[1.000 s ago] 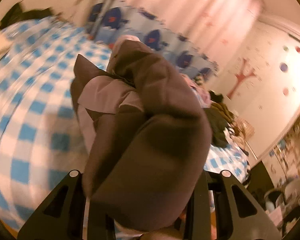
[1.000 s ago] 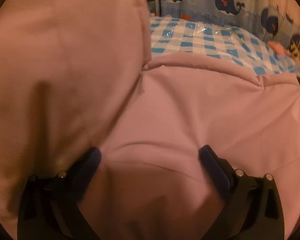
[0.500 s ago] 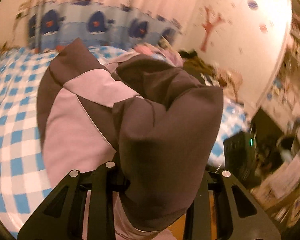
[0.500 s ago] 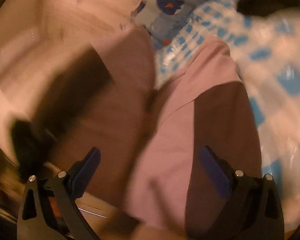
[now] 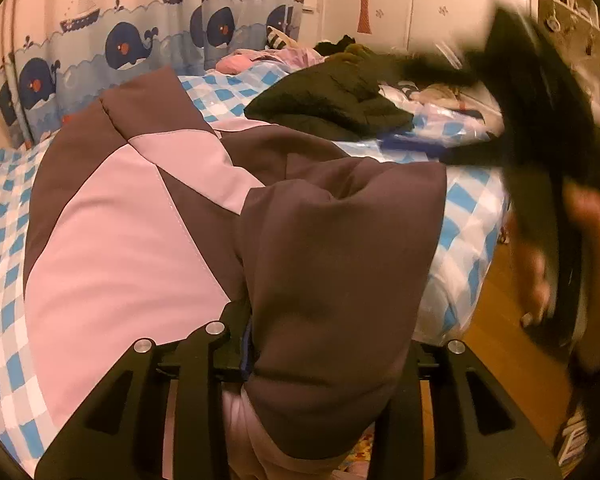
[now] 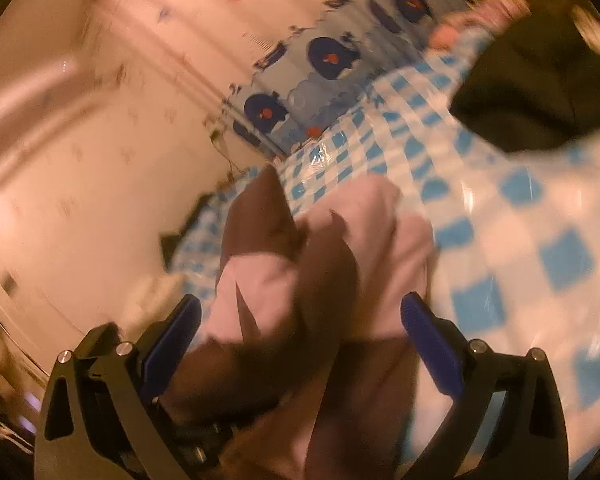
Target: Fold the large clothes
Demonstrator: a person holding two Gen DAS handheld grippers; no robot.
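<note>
A pink and dark brown jacket (image 5: 140,216) lies bunched on the blue-checked bed (image 5: 4,216). My left gripper (image 5: 323,344) is shut on a thick brown fold of the jacket (image 5: 331,280), which drapes over and hides the fingertips. In the right wrist view the same jacket (image 6: 300,280) lies between the blue pads (image 6: 427,340) of my right gripper (image 6: 300,320), whose jaws stand wide apart. The right gripper shows as a dark blur (image 5: 547,128) at the right of the left wrist view, above the bed's edge.
A dark green garment (image 5: 331,96) lies further back on the bed, with pink clothes (image 5: 260,58) behind it. A whale-print curtain (image 5: 120,48) hangs at the bed's far side. Wooden floor (image 5: 495,320) lies to the right of the bed.
The left gripper has swung right and lowered the jacket, which now spreads flatter on the bed. The right gripper has pulled away from the pink fabric and keeps moving, still open.
</note>
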